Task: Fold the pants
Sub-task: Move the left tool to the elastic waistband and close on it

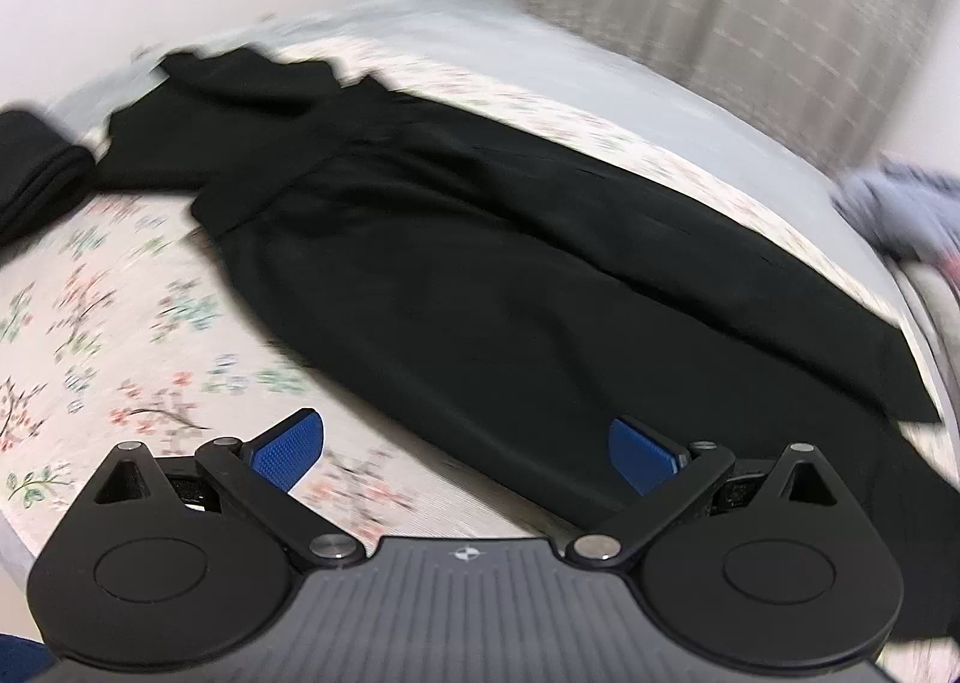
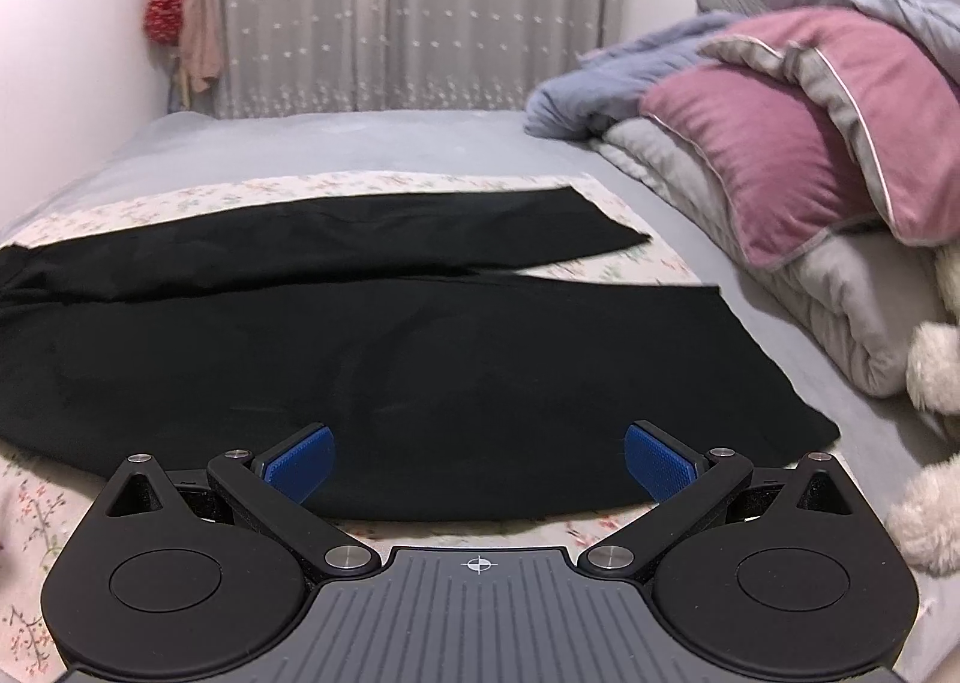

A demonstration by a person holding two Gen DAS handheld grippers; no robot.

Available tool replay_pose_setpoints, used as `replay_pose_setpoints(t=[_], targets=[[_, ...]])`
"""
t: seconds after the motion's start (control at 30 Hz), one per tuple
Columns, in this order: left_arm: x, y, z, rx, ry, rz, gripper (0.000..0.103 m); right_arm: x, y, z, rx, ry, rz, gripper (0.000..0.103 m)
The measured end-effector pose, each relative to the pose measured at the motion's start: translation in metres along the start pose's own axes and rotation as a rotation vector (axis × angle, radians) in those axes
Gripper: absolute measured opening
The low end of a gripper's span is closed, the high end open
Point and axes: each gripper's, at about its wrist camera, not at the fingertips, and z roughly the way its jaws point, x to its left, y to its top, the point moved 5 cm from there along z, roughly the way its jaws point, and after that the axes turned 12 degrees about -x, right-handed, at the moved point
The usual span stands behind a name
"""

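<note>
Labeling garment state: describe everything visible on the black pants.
The black pants lie spread flat on the floral sheet, unfolded. Matte dark fabric with slight wrinkles. Two legs run side by side, hems apart toward the pillows. The waist end looks bunched, though it is blurred. Neither gripper touches them; both are open.

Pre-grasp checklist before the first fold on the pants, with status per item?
1. Left tool open, empty: ok.
2. Right tool open, empty: ok.
3. Pants spread flat on the floral sheet, legs apart at the hems: ok.
4. Waist end smooth: not ok, it looks bunched in the left view, though that frame is blurred.
5. Near hem corner free of the pillows: ok.
6. Other dark cloth clear of the waist: cannot tell.
</note>
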Motion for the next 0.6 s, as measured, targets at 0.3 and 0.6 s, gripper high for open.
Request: replay_pose_setpoints(t=[0.3, 0.6], targets=[[0.075, 0.024, 0.039, 0.097, 0.102, -0.222, 0.103, -0.015, -0.026, 0.023, 0.192, 0.028, 0.165, 0.103], [0.120, 0.039, 0.101, 0.146, 0.176, -0.391, 0.103, 0.004, -0.025, 0.041, 0.225, 0.052, 0.160, 0.103]])
